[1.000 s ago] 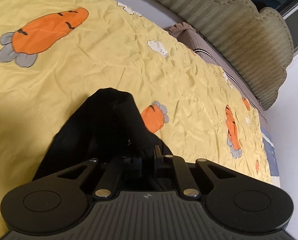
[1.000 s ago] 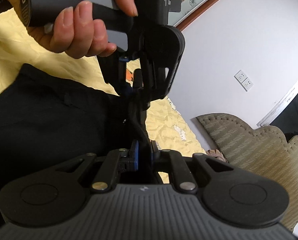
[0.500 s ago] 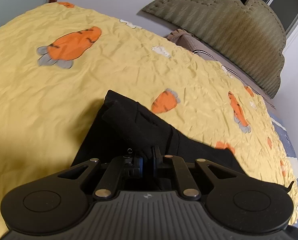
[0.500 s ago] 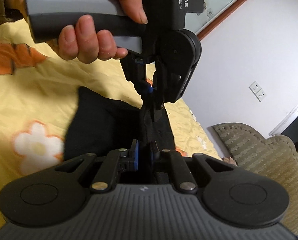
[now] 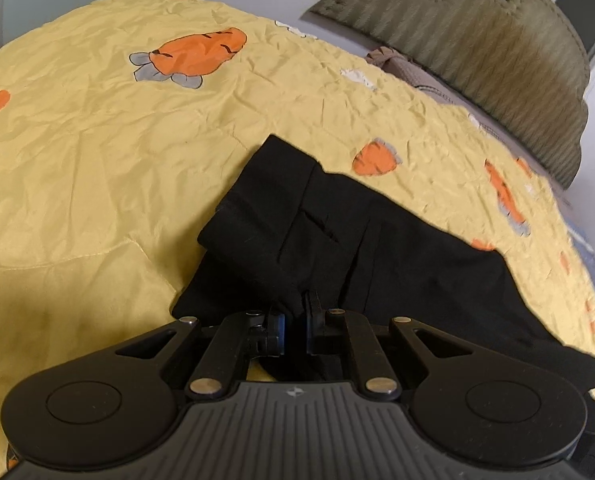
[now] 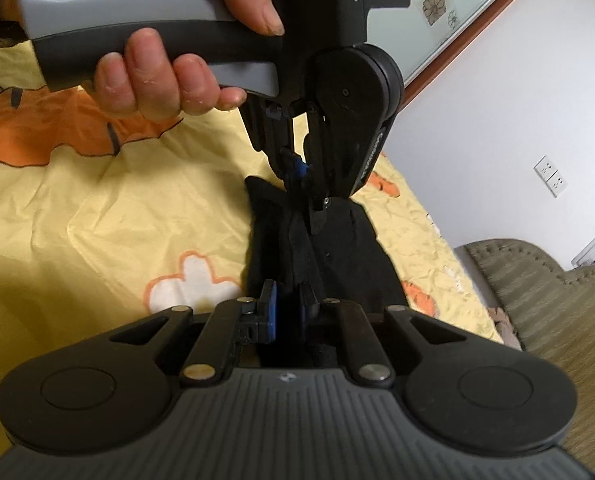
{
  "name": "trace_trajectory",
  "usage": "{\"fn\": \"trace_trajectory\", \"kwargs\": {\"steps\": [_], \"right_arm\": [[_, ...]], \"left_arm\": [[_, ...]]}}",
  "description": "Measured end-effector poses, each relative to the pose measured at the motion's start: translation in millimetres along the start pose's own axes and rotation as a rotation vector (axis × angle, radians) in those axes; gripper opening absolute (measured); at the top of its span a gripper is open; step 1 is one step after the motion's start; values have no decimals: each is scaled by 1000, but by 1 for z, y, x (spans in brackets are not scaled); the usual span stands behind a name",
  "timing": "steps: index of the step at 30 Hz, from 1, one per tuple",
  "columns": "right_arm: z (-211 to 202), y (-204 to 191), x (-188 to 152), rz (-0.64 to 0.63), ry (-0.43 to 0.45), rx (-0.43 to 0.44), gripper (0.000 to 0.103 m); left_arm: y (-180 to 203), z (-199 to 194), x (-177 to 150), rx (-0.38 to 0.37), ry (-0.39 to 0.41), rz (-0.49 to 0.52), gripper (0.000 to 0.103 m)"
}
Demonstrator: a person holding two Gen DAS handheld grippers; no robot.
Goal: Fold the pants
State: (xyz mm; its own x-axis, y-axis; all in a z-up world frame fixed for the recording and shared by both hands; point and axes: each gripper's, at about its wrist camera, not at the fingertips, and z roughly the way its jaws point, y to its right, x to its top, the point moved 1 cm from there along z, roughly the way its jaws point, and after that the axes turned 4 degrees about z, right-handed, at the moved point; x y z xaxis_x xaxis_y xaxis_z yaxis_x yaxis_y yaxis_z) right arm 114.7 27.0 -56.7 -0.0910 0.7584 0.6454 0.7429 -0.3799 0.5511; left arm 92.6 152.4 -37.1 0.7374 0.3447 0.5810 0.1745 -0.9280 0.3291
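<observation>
Left gripper (image 5: pixel 295 320) clamped on a pinch of the black pants (image 5: pixel 377 248); right gripper (image 6: pixel 289 304) likewise closed on black cloth, jaws nearly together with fabric between the blue pads (image 6: pixel 271 312). Pants lie on the yellow carrot-print bedspread (image 5: pixel 97 160), folded over once: an upper layer with a straight near-left edge and a square far corner sits on a wider lower layer that runs off to the right.

Edges and room: bare bedspread wide open to the left and beyond the pants in the left wrist view; bed edge drops away at far right. Olive scalloped headboard (image 5: pixel 497 60) bounds the far side, well apart from the cloth.

Surroundings: in the right wrist view the person's left hand (image 6: pixel 157 60) and its grey handle fill the top, directly above the cloth strip stretched between the two grippers. White wall with a socket plate (image 6: pixel 551 176) at right.

Versus one second ago: pants were bunched in a raised hump; now laid flatter, more fabric spread rightward. Left tool sits lower over the bed.
</observation>
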Motion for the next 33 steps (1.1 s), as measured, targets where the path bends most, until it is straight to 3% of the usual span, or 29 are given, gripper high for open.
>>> {"fn": "trace_trajectory", "kwargs": {"steps": [9, 11, 12, 13, 16, 21, 24, 27, 30, 33], "right_arm": [[33, 16, 2, 72, -27, -16, 16], [25, 26, 1, 101, -1, -48, 17], [15, 30, -4, 137, 11, -71, 17], [7, 38, -7, 183, 20, -91, 17], [-23, 67, -32, 361, 27, -179, 17], [-69, 127, -105, 717, -37, -397, 18], [-92, 166, -158, 1045, -51, -494, 21], [-115, 186, -208, 1322, -15, -552, 29], [-119, 192, -243, 1458, -14, -568, 29], [-118, 191, -265, 1573, -1, -550, 38]], "left_arm": [[0, -20, -7, 48, 6, 23, 24], [7, -29, -10, 132, 34, 69, 42], [10, -33, -11, 177, 58, 99, 57], [15, -39, -13, 226, 90, 134, 63], [31, -51, -15, 275, 159, 204, 63], [86, -44, -25, 73, 121, 374, 63], [132, -33, -44, -11, 78, 542, 63], [175, -29, -70, -31, 115, 725, 63], [206, -26, -90, -38, 160, 899, 63], [225, -24, -106, -83, 202, 1025, 63]]}}
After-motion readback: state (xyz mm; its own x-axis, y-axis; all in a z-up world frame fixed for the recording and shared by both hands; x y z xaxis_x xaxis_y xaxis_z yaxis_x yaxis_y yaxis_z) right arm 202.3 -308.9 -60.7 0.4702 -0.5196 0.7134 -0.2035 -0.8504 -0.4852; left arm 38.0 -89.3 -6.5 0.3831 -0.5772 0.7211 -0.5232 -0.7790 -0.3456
